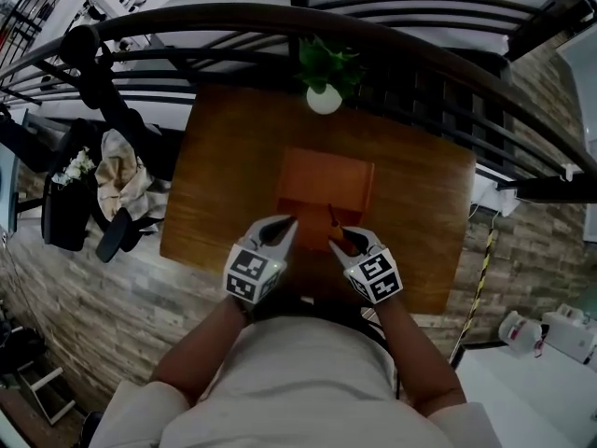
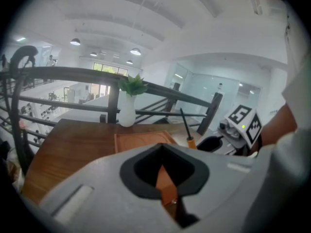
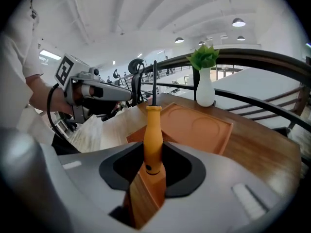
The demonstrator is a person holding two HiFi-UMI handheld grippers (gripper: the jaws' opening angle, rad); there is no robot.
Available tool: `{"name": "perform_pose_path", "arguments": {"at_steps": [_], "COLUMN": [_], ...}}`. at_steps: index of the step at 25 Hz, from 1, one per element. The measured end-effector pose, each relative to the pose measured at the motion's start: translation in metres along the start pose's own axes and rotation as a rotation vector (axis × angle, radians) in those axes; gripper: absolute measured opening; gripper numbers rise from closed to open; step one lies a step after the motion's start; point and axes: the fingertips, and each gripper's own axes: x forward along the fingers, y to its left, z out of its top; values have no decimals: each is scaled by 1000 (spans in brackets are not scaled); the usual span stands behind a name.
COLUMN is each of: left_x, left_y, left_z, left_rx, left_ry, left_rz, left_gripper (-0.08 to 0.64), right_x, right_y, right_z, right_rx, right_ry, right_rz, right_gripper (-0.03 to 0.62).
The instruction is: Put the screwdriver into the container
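Observation:
An orange-handled screwdriver stands upright in my right gripper, which is shut on the handle, with the dark shaft pointing up. In the head view the right gripper holds the screwdriver at the near edge of the flat orange tray container. The tray lies just beyond the jaws. My left gripper hovers beside the tray's near left corner, jaws together and empty. From the left gripper I see the tray and the screwdriver to its right.
The brown wooden table holds a white vase with a green plant at its far edge. A dark metal railing curves behind the table. A brick floor lies below the table's left edge.

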Motion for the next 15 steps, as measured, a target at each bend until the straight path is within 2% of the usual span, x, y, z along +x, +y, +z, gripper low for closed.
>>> {"name": "perform_pose_path", "arguments": {"at_steps": [7,15], "left_x": [10,17], "left_y": [13,20], "left_z": [-21,-46], "left_rx": [-29,-65], "left_ry": [26,70], "left_rz": [12,12], "left_gripper": [5,5], "right_x": [32,60], "right_y": [-5,-7], "right_z": [-22,-54], "right_rx": [-73,-94], "right_ry": [109,279], "right_rz": [12,25], "right_gripper": [127,127]}}
